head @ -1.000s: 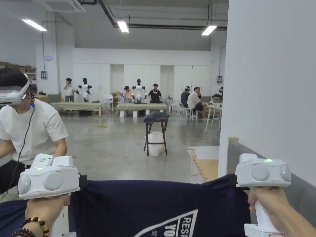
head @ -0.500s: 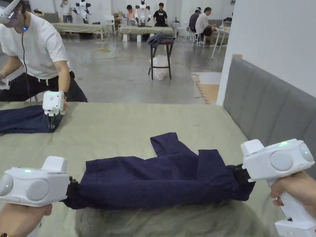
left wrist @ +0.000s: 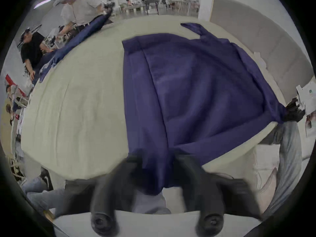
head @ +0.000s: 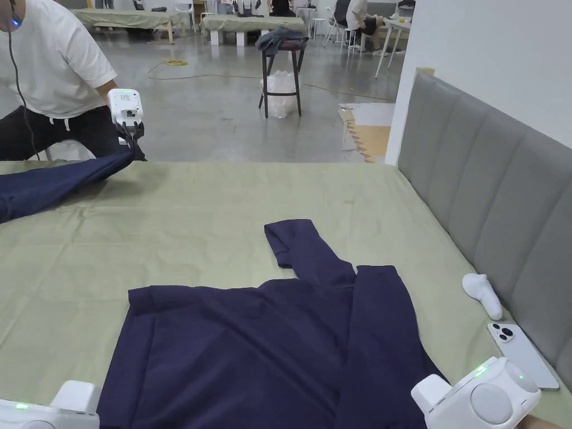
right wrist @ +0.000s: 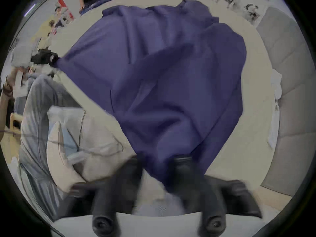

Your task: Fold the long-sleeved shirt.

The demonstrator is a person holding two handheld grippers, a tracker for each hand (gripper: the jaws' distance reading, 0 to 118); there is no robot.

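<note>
Two grippers, both clamped on the near hem of the navy shirt. A second ago it hung in the air between them; half a second ago it was a bunched roll just touching down. Now it's spread flat on the green bed sheet, body toward the person, far edge away.

Left to right:
- Left gripper — jaws narrow, pinching the near-left corner; cloth runs out between them and over the bed edge.
- Shirt body — mostly smooth, one long crease down the left third, diagonal ripples through the middle.
- One sleeve sticks out past the far edge, bent, lying on the sheet.
- Right side — a panel or the other sleeve is doubled over along that edge; can't tell which.
- Right gripper — jaws narrow on the near-right corner, fabric bunched between them.
- Phone and a white controller lie by the headboard, clear of the shirt.

Another person works a second dark garment at far left — separate, well apart.

Judgement: layout step is done, no fold made yet. Likely next — release the corners, straighten that right edge and bring the sleeves in.
</note>
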